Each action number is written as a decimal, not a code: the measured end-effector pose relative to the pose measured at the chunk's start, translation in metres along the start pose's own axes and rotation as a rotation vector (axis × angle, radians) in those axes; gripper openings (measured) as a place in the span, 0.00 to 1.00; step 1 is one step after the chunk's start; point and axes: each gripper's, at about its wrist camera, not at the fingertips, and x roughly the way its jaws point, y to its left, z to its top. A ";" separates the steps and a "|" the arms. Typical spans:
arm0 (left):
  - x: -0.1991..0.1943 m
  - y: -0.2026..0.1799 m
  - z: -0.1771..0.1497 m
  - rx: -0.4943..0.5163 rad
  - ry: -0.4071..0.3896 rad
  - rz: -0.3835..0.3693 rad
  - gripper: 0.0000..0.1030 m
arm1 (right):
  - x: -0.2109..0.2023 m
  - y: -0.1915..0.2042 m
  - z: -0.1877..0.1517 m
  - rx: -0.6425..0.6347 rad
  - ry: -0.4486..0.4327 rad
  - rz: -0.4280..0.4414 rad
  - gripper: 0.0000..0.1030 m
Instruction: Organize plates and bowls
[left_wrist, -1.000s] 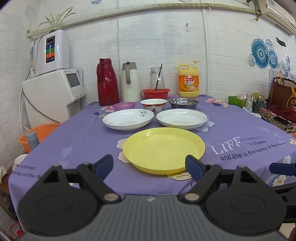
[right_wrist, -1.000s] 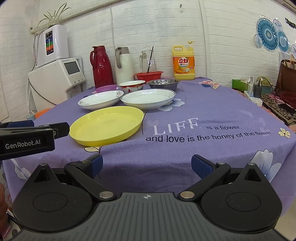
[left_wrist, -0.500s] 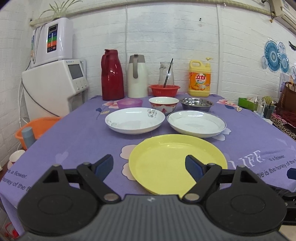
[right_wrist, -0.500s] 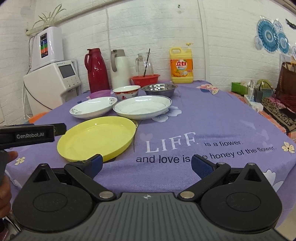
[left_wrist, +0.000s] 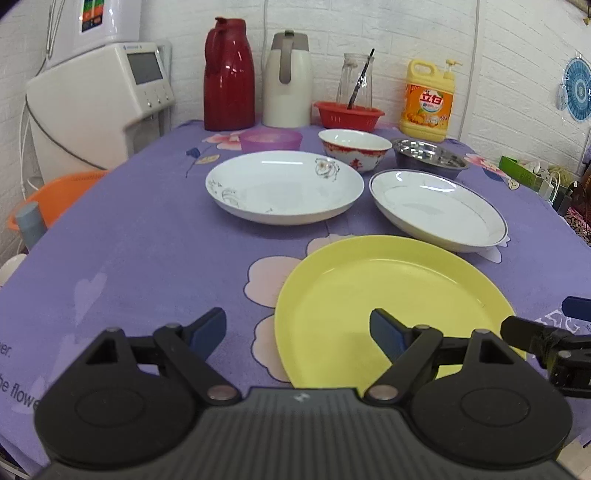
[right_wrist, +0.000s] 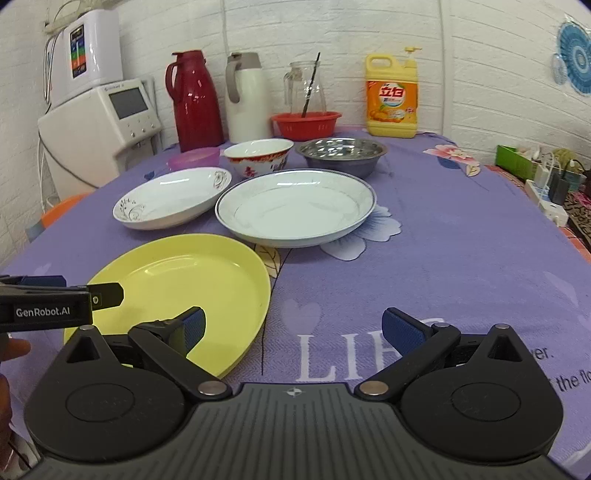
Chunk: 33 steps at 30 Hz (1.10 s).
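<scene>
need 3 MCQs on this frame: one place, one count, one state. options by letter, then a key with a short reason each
1. Which dish lies nearest the grippers?
A. steel bowl
B. yellow plate
C. purple bowl

2. How many white plates lie on the tablecloth?
A. one
B. two
C. four

3. How do the left gripper's jaws stand?
A. shut on the yellow plate
B. shut with nothing in them
C. open, holding nothing

Key:
1 B: the yellow plate lies at the near edge, with the steel bowl and purple bowl in the back row.
2 B: the floral white plate and the blue-rimmed white plate lie side by side on the tablecloth; no other white plate shows.
3 C: the left gripper has its blue pads wide apart above the plate's near rim, pressing on nothing.
</scene>
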 end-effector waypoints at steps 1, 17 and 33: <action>0.005 0.002 0.001 0.004 0.016 -0.015 0.80 | 0.005 0.002 0.001 -0.017 0.013 0.008 1.00; 0.023 0.008 0.009 0.067 0.066 -0.105 0.80 | 0.025 0.010 0.001 -0.097 0.053 0.075 1.00; 0.019 -0.008 0.007 0.080 0.076 -0.154 0.62 | 0.026 0.035 0.004 -0.155 0.047 0.143 1.00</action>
